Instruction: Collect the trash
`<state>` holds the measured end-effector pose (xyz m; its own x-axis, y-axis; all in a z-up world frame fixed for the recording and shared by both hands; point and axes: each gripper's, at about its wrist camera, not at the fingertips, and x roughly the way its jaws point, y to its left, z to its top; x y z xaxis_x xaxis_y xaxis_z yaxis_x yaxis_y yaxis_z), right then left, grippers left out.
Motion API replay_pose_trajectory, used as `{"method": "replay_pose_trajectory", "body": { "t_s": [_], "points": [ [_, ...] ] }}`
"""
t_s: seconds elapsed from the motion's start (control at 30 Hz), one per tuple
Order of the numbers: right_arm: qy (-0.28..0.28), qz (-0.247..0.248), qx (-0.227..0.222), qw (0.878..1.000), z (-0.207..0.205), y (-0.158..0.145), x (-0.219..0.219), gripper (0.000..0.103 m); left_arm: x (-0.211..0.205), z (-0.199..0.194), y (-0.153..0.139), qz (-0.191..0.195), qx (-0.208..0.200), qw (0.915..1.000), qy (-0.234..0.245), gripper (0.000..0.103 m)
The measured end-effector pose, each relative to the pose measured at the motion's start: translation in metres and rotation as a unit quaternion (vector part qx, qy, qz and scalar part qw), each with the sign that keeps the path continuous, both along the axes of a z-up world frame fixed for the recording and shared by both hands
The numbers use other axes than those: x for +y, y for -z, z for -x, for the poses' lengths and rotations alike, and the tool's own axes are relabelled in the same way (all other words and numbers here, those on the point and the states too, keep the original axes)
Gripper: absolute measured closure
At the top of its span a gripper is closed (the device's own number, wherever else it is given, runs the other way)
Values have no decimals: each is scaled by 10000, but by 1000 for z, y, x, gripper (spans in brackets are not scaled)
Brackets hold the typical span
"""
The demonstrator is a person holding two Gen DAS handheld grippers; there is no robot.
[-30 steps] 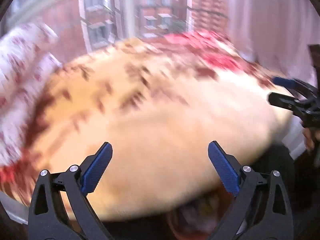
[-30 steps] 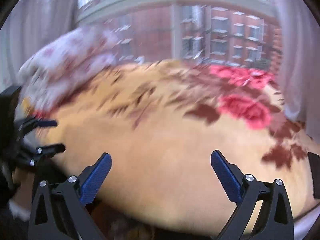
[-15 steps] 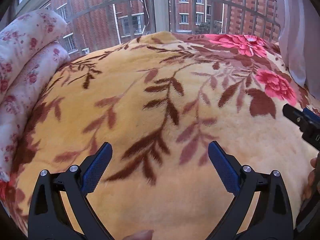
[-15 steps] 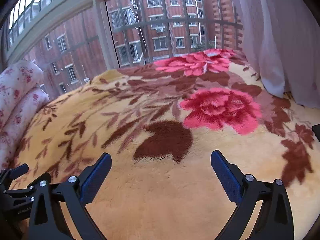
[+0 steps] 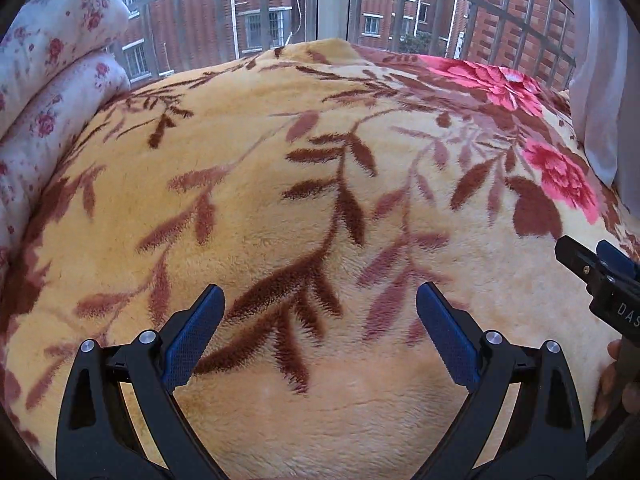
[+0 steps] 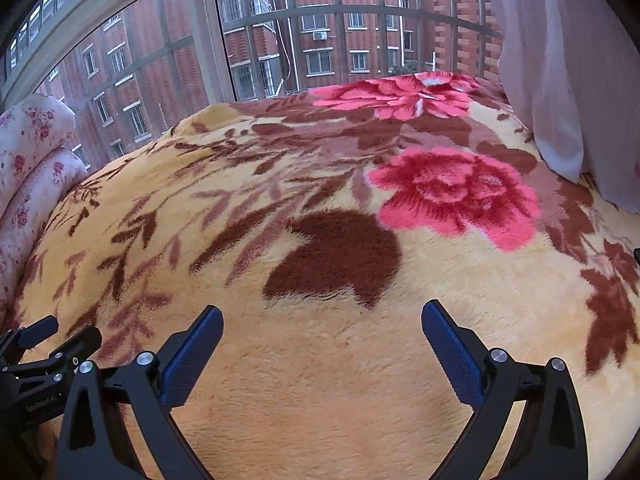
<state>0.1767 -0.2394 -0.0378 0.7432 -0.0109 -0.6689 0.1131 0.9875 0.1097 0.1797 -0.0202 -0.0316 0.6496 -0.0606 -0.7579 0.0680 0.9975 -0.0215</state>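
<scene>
The letters "DAS" are read on the black body of the right gripper point(image 5: 600, 268), seen at the right edge of the left wrist view. Both the left gripper point(image 5: 320, 332) and right gripper point(image 6: 322, 344) are held level above a plush yellow blanket with brown leaves and pink roses point(image 5: 280, 208), jaws spread wide and empty. A small whitish scrap point(image 6: 434, 80), possibly trash, is seen by the barred window point(image 6: 320, 28).
</scene>
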Motion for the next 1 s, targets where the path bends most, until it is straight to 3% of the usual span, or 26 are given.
{"method": "replay_pose_trajectory", "body": {
  "t_s": [0.77, 1.0],
  "points": [
    [-7, 70, 34, 10000, -1, 1, 2, 5, 3, -2, 2, 85, 30, 10000, 14, 9],
    [10, 77, 47, 10000, 0, 2, 1, 5, 2, 2, -2, 62, -166, 9998, -43, 9]
  ]
}}
